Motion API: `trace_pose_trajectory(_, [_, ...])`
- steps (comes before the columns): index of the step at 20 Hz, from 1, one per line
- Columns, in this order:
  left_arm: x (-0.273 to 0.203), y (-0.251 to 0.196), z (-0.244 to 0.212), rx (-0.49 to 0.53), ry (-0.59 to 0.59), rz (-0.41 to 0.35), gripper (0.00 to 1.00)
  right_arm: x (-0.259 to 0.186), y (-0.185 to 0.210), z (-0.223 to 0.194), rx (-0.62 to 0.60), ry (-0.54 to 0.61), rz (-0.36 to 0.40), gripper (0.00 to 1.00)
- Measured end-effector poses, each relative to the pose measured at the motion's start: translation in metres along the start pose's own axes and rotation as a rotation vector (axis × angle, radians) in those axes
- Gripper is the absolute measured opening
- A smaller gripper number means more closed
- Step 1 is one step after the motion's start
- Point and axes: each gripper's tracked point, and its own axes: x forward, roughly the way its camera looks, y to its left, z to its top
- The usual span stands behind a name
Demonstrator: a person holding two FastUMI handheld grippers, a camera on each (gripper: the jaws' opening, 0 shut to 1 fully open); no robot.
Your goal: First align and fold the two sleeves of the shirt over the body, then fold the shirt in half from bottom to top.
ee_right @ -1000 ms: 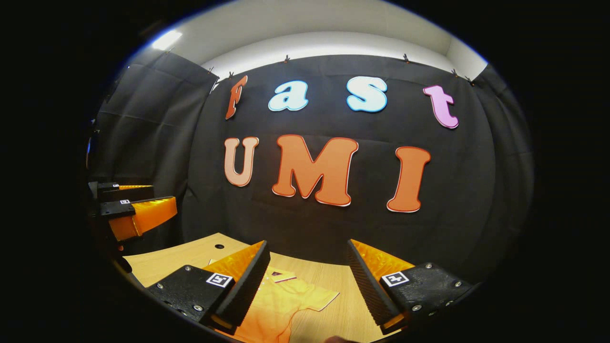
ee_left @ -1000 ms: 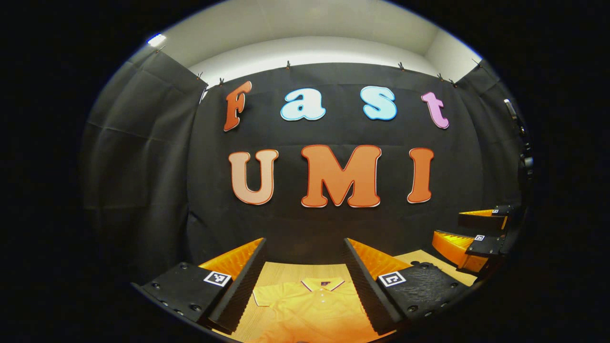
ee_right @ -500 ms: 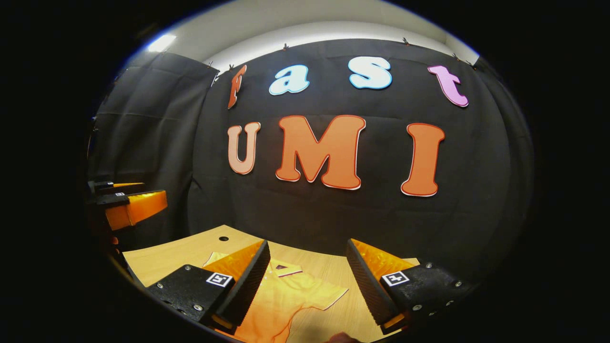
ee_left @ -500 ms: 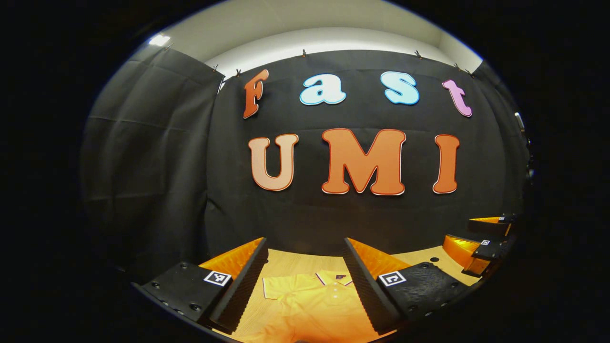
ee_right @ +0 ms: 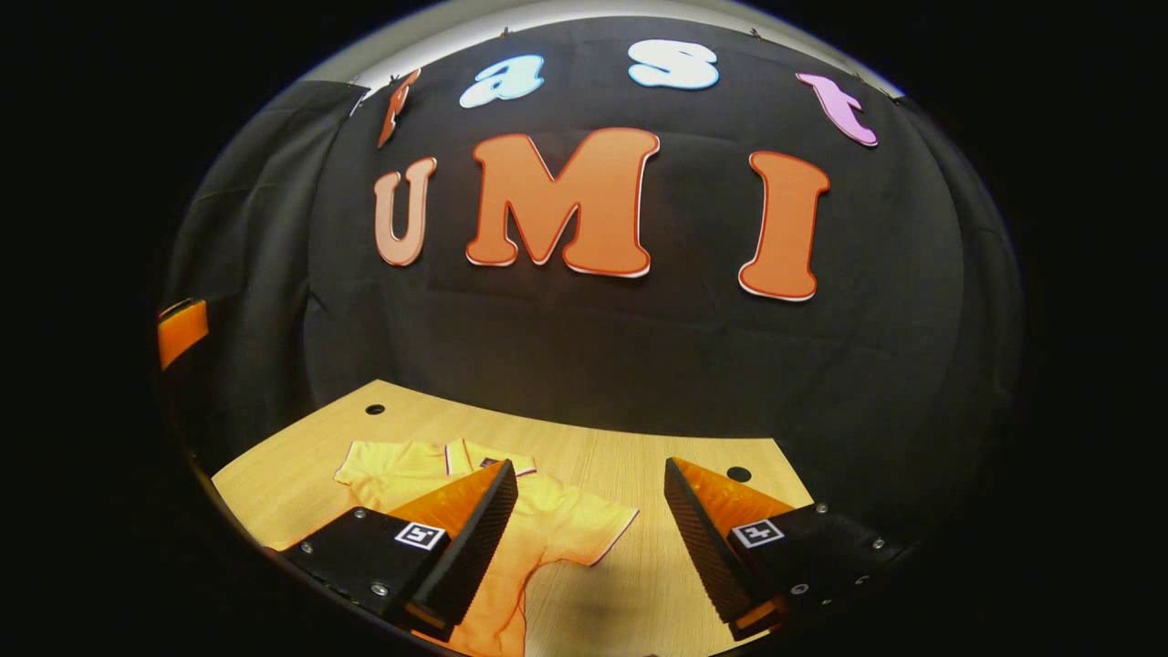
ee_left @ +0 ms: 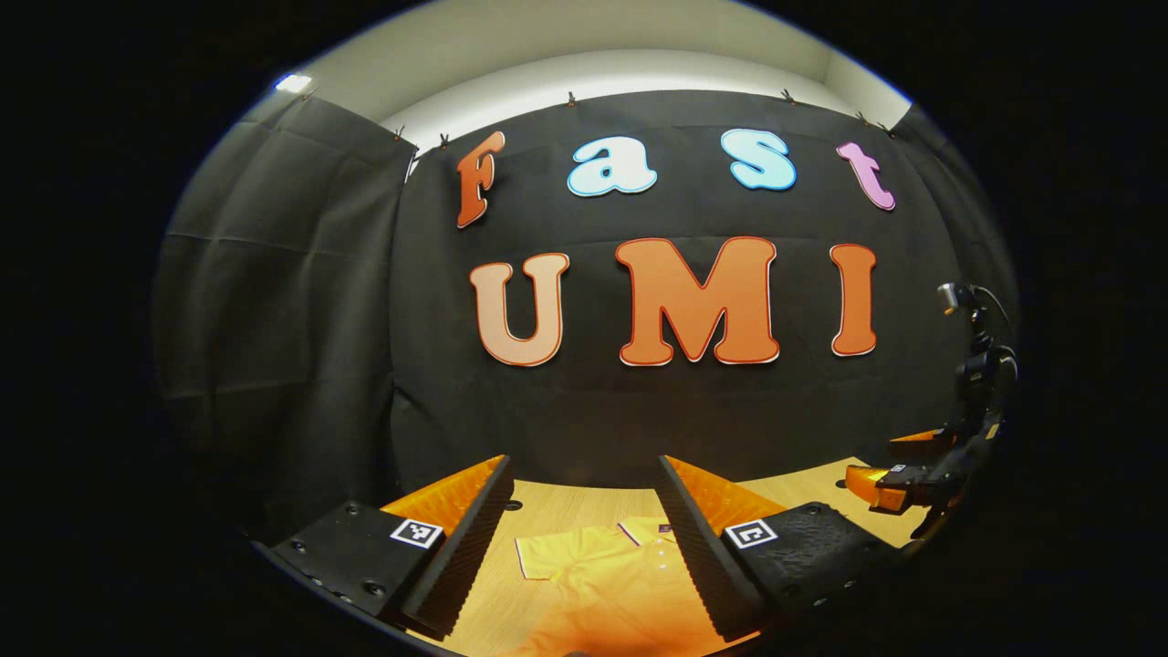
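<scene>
One shirt [ee_right: 547, 520] lies flat on the table [ee_right: 639, 456], collar toward the booth wall, and we count both short sleeves spread out to either side in the right gripper view. We find no fold in either sleeve, and the lower part of the body runs out of sight at the bottom of both views. In the left gripper view the same shirt [ee_left: 602, 584] sits directly ahead, its collar and one sleeve visible between the fingers.

Two grippers are in use. The left gripper [ee_left: 584, 511] hangs above the shirt with its fingers spread wide and nothing between them. The right gripper [ee_right: 591, 516] likewise stands released, fingers well apart, above the table over the sleeve nearest it; we see no contact with the cloth. The right gripper also appears at the far right edge of the left gripper view [ee_left: 899, 470], near the table's corner.

We count two small round holes in the table top in the right gripper view, one near each far corner [ee_right: 375, 410] [ee_right: 738, 474].
</scene>
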Motion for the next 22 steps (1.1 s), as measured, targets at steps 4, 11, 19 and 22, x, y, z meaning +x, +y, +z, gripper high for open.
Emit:
trace_pose_trajectory(4, [0.018,0.019,0.001,0.021,-0.009,-0.036,0.96,0.028,0.004,-0.019,0.060,0.126,-0.030,0.98])
trace_pose_trajectory(11, [0.037,0.061,-0.002,0.040,-0.005,-0.038,0.96,0.079,0.007,-0.071,0.221,0.384,-0.078,0.99])
trace_pose_trajectory(19, [0.059,0.091,-0.039,-0.035,0.089,0.005,0.96,0.126,-0.007,-0.122,0.293,0.669,-0.127,0.99])
trace_pose_trajectory(22, [0.064,0.095,-0.049,-0.052,0.120,0.023,0.96,0.140,-0.012,-0.141,0.319,0.736,-0.128,0.98])
